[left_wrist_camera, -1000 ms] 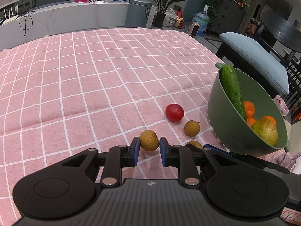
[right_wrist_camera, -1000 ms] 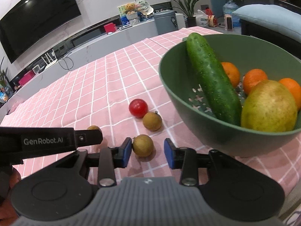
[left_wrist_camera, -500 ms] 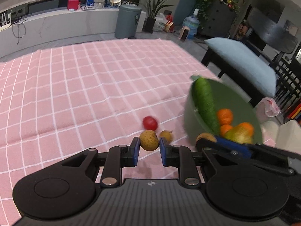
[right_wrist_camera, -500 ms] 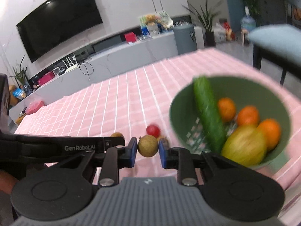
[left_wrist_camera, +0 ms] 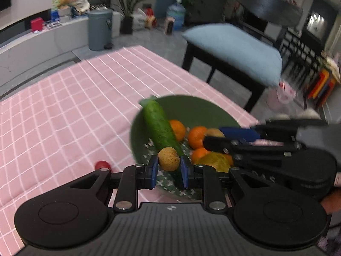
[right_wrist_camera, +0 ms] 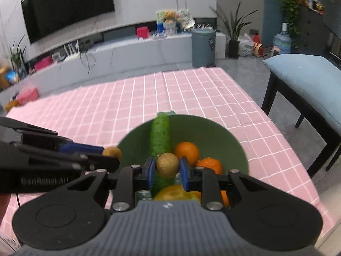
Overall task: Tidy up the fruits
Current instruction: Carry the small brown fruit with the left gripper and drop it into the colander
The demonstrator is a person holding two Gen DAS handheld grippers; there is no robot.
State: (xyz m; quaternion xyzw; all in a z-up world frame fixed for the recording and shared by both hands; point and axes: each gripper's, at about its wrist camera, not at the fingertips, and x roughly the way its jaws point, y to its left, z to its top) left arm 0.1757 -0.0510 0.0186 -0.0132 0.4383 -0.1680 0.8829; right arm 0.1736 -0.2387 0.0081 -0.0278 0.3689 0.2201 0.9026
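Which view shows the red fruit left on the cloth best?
Left wrist view: the red fruit shows on the pink cloth, partly behind the left tongs. The right wrist view does not show it.

Each claw (left_wrist_camera: 168,171) is black with blue pads (right_wrist_camera: 150,171), silver screws and a ribbed grey base.

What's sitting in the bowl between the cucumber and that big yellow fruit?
Oranges lie between the cucumber and the yellow fruit in the green bowl, seen in the right wrist view.
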